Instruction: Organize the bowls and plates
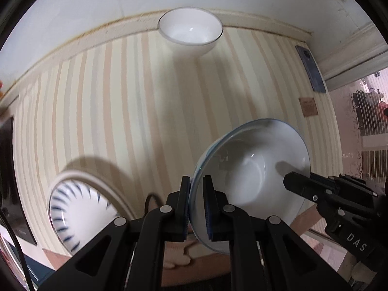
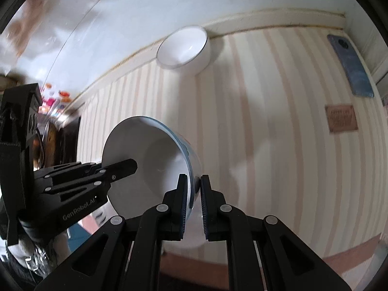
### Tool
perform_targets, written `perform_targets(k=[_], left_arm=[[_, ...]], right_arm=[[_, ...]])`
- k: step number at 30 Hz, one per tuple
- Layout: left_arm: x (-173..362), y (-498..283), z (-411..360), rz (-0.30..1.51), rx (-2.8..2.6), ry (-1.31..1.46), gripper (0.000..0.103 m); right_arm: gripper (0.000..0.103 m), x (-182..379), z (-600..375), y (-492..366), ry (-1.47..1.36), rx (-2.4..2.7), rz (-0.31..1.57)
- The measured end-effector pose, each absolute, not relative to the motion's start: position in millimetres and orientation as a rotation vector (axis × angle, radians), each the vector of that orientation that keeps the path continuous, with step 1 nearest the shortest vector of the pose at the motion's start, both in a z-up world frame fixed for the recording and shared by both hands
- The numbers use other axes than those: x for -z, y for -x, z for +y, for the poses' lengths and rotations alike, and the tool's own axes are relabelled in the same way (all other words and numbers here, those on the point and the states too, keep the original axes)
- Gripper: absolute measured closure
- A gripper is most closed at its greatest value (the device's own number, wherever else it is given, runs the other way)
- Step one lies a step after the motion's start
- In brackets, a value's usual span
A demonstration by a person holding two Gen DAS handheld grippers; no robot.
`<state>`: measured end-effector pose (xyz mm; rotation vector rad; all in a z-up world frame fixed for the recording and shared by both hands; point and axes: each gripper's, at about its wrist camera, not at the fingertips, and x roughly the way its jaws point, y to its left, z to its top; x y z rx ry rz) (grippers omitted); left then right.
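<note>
A white bowl with a blue rim [image 1: 252,177] is held tilted above the striped tablecloth [image 1: 121,109]. My left gripper [image 1: 196,208] is shut on its near left rim. My right gripper [image 2: 194,201] is shut on the opposite rim of the same bowl [image 2: 150,167]; its fingers [image 1: 305,186] show at the right in the left wrist view, and the left gripper's fingers [image 2: 116,169] show at the left in the right wrist view. A plain white bowl [image 1: 191,29] stands at the far table edge by the wall, also in the right wrist view [image 2: 186,48]. A blue-streaked bowl [image 1: 77,211] sits on a plate [image 1: 109,189] at the near left.
A blue phone [image 1: 311,69] lies at the far right of the table, also in the right wrist view [image 2: 351,68]. A small brown card [image 1: 308,106] lies in front of it. A dark object [image 1: 9,169] stands at the left table edge.
</note>
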<state>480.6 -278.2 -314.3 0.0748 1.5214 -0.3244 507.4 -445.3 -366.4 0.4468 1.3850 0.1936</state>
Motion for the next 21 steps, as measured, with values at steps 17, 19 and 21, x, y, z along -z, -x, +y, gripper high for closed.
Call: perform_targets(k=[17, 19, 21], left_arm=[[353, -456, -290, 1.586, 0.312, -0.120, 0.095], [355, -456, -293, 1.591, 0.311, -0.127, 0.095], [358, -456, -294, 1.594, 0.315, -0.135, 0.095]], right_arm=[[0.091, 410, -432, -467, -0.451, -0.202, 1.506], [0.091, 413, -434, -466, -0.451, -0.200, 1.516], [0.091, 415, -436, -465, -0.449, -0.198, 1.521]])
